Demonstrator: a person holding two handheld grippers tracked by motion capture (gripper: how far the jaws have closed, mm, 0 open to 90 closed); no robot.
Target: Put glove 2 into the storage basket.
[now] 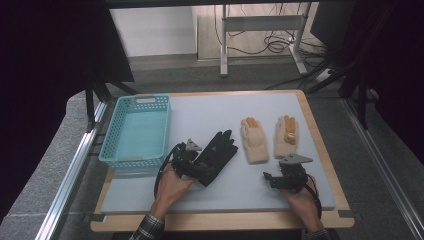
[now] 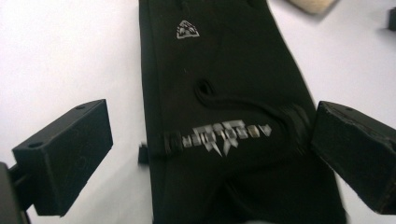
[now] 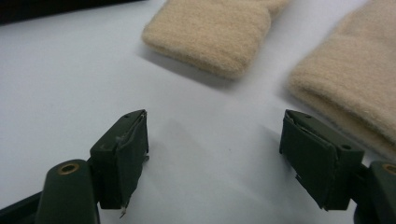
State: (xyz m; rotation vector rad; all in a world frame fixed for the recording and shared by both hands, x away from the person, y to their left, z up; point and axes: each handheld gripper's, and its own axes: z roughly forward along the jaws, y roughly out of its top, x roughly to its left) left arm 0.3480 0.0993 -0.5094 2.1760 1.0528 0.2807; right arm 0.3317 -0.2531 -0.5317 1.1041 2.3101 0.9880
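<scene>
— While the pale surface [image 1: 210,125] takes up most of the high view, what sits on it?

— At its far left corner stands a turquoise basket [image 1: 136,131], a lattice-walled tray with nothing showing inside. Right of it, near the middle, lies a black glove [image 1: 216,152], flat, its finger ends pointing away from the person and slightly to the right. Further right, two cream-coloured gloves lie side by side, just apart: the left cream glove [image 1: 254,141] and the right cream glove [image 1: 285,136], each with orange at the finger ends.

— And where is the left gripper [image 1: 192,161]?

— Down at the cuff end of the black glove, held by the person's left hand [image 1: 171,184]. In the left gripper view its fingers [image 2: 70,158] stand wide apart, one on either side of the black glove [image 2: 224,107], whose cuff with its silver lettering lies between them. Whether either finger touches the fabric, I cannot tell.

— What about the right gripper [image 1: 272,179]?

— It sits near the front right of the surface, close to the cuff of the right cream glove, held by the right hand [image 1: 305,200]. In the right gripper view its fingers [image 3: 122,154] are also spread apart over bare surface, holding nothing. Both cream cuffs lie beyond them: one ahead [image 3: 212,35], the other off to the right [image 3: 350,84].
</scene>
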